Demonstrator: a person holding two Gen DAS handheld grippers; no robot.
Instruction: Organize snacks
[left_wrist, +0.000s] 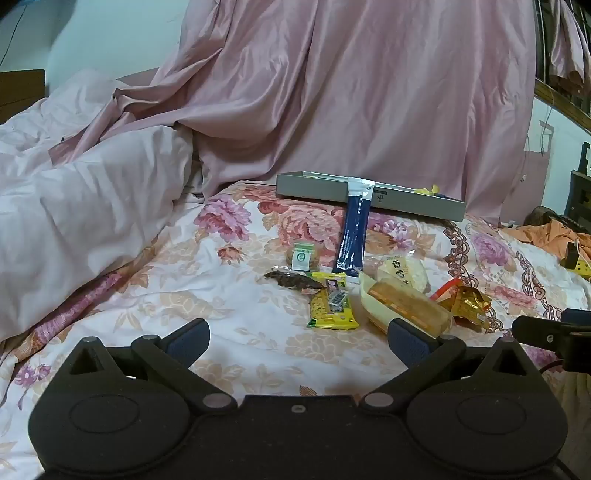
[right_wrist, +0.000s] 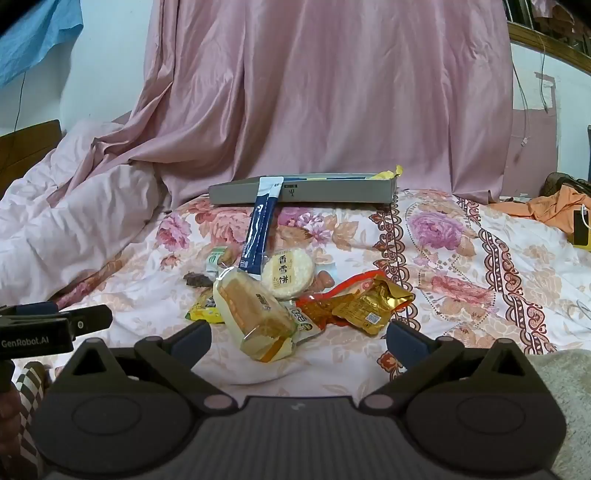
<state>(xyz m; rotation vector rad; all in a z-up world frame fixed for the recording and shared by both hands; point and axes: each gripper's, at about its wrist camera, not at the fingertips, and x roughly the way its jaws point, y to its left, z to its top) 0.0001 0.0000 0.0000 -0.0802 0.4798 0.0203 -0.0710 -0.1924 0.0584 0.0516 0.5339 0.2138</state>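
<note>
Several snacks lie in a heap on the flowered bedsheet (left_wrist: 236, 332). A wrapped cake (right_wrist: 255, 314) (left_wrist: 406, 308) lies nearest. Behind it are a round rice cracker pack (right_wrist: 288, 273) (left_wrist: 402, 271), a gold foil pack (right_wrist: 373, 304) (left_wrist: 467, 304), a yellow bar (left_wrist: 330, 306) (right_wrist: 205, 308), a dark brown snack (left_wrist: 291, 279) and a small green-labelled pack (left_wrist: 303, 254). A blue stick sachet (left_wrist: 352, 236) (right_wrist: 260, 230) leans on the low grey box (left_wrist: 321, 190) (right_wrist: 332, 192) at the back. My left gripper (left_wrist: 299, 338) and right gripper (right_wrist: 299, 338) stand open, short of the heap, holding nothing.
A pink curtain (left_wrist: 351, 92) hangs behind the box. A rumpled pale duvet (left_wrist: 85, 210) fills the left. Orange clothing (right_wrist: 554, 212) and a yellow-black object (left_wrist: 576, 258) lie at far right. The other gripper shows at each view's edge (left_wrist: 554, 336) (right_wrist: 51, 328).
</note>
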